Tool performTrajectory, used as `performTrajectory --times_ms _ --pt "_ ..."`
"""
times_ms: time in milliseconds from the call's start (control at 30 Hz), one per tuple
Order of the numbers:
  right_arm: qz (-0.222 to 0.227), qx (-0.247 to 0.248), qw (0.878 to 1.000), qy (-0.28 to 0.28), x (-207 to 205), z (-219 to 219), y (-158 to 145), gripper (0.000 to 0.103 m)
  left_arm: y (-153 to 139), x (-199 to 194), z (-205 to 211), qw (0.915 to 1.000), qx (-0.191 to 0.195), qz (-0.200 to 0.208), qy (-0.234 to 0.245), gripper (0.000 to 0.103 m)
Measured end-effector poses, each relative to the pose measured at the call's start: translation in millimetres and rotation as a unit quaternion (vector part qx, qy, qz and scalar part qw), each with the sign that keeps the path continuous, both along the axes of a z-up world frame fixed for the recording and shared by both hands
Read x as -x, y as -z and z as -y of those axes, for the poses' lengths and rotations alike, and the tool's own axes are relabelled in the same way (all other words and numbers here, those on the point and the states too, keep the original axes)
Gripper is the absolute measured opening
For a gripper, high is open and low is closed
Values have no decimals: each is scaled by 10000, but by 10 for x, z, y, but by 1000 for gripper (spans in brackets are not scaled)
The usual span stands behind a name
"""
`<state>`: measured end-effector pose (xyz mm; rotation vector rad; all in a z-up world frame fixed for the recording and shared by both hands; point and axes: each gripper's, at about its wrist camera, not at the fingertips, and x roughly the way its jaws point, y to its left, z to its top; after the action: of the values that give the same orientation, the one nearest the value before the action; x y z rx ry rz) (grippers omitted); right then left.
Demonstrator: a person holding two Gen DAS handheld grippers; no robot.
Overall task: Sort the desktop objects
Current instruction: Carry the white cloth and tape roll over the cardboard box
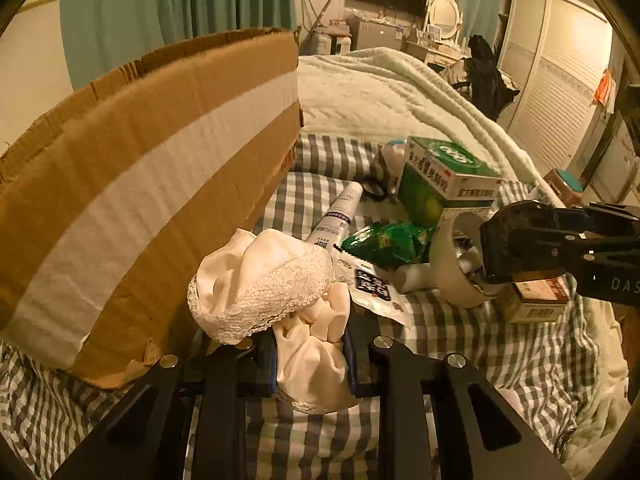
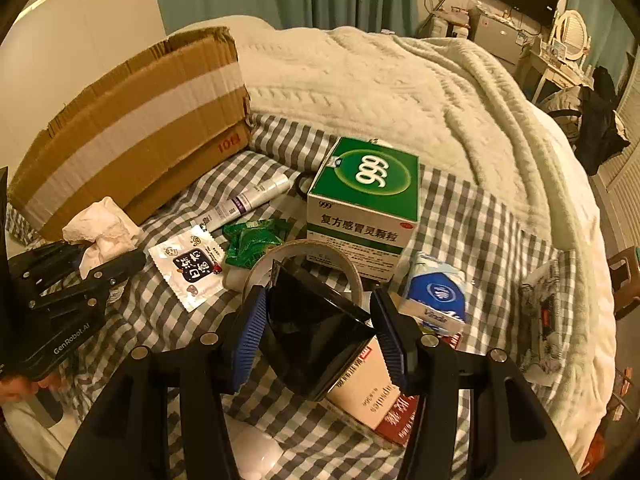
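Both black tools, left [image 1: 310, 354] and right [image 2: 318, 326], carry ribbed blue pads, silver screws, white lettering.

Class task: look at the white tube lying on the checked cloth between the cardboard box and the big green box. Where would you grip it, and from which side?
Grip the white tube across its middle, coming from above. It lies flat, long and narrow, so tongs set across its width span it easily. The cardboard box crowds one side and the green packet lies close to the end nearer the camera.
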<state>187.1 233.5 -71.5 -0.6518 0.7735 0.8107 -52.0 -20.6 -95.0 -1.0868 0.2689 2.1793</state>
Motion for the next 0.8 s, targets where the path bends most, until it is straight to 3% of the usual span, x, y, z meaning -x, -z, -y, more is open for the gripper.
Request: performTrajectory --times_ms 233,467,600,700,800 --pt "105 -120 9998 91 113 120 -217 53 -204 -116 40 9999 -108 -99 52 24" --pt "218 -578 9981 -33 326 108 -700 53 -732 -133 67 9982 -500 -329 75 24" --pt "134 -958 9951 -221 467 -11 -1002 53 -1134 1 174 9966 -637 -512 -130 24" --pt "-199 -1277 9912 -287 485 -193 -1186 53 -1355 162 296 9950 -745 -564 -366 24" --pt "-233 -1448 9877 -536 561 -454 -1336 53 -1486 326 425 9931 -828 -634 -532 24"
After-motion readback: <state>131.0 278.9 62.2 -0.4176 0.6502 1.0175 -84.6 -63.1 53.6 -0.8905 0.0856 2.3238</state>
